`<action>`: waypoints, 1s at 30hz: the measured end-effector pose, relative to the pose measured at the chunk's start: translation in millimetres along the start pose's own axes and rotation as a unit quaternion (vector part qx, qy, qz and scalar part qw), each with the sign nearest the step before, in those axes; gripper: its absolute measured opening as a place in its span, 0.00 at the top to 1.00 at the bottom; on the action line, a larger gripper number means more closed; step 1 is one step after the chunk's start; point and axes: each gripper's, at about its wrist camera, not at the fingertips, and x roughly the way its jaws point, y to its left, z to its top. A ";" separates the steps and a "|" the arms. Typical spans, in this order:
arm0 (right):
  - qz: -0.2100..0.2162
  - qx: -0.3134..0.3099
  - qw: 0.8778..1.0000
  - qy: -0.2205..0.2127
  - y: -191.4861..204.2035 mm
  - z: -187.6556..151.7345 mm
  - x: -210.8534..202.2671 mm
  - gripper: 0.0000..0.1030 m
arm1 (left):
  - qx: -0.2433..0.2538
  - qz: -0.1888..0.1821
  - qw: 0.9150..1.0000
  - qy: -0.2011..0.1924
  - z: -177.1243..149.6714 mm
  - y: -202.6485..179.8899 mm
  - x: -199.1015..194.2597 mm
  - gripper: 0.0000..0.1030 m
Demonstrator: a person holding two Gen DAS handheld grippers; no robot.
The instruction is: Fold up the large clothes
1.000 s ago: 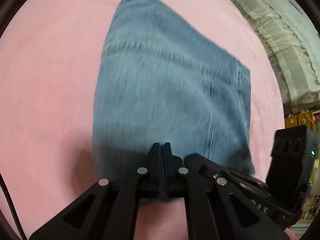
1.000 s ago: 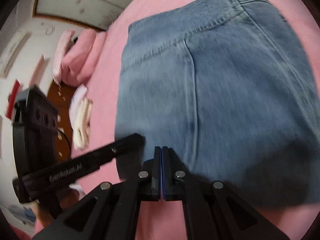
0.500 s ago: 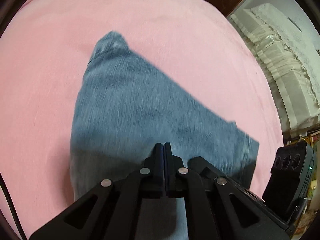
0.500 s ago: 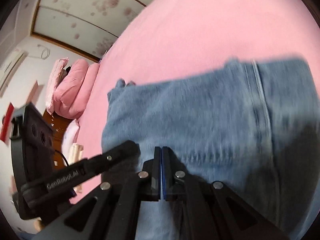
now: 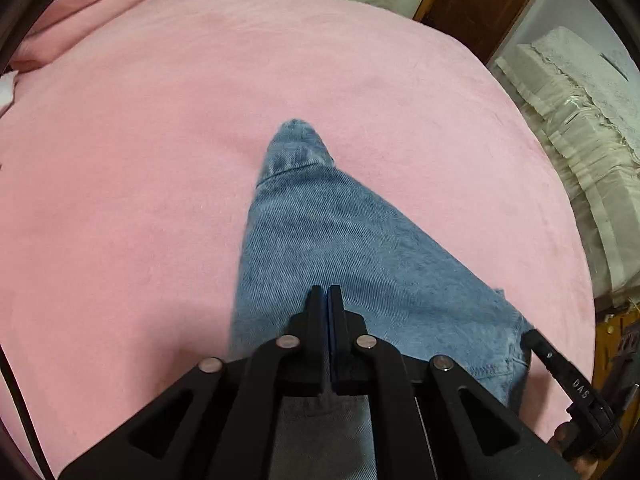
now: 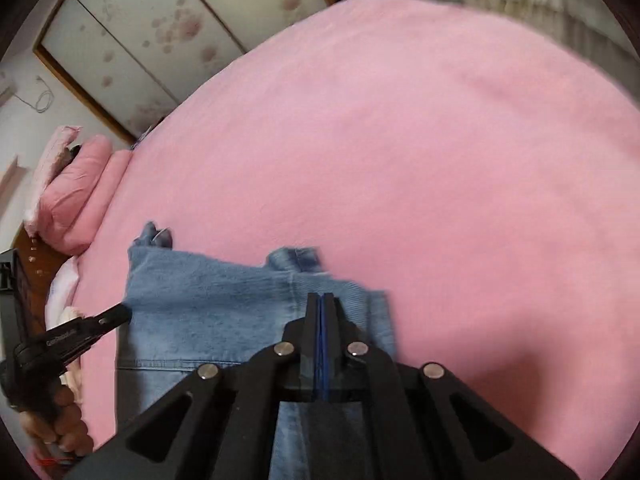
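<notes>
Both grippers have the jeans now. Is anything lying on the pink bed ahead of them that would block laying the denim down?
Nothing visible does. The blue denim jeans are clamped in the left gripper and the right gripper, and the pink bed cover ahead of them is bare. The pink pillows sit off at the bed's far edge.

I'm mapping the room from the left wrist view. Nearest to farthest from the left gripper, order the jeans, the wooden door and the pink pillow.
1. jeans, clamped in the left gripper
2. pink pillow, far left
3. wooden door, far right, beyond the bed; close to the pillow's rank
</notes>
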 end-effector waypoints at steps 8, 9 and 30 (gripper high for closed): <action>0.167 0.035 0.976 0.137 38.0 -49.6 25.4 1.00 | -0.003 -0.068 0.992 0.106 -56.2 -13.2 1.7 0.98; 0.160 0.025 0.975 0.154 42.3 -58.9 29.9 1.00 | -0.003 -0.064 0.992 0.109 -63.8 -14.0 4.0 0.98; -0.024 0.055 0.986 0.157 -26.6 -70.8 -39.7 1.00 | -0.029 0.016 0.991 0.126 -109.6 15.6 -33.6 0.98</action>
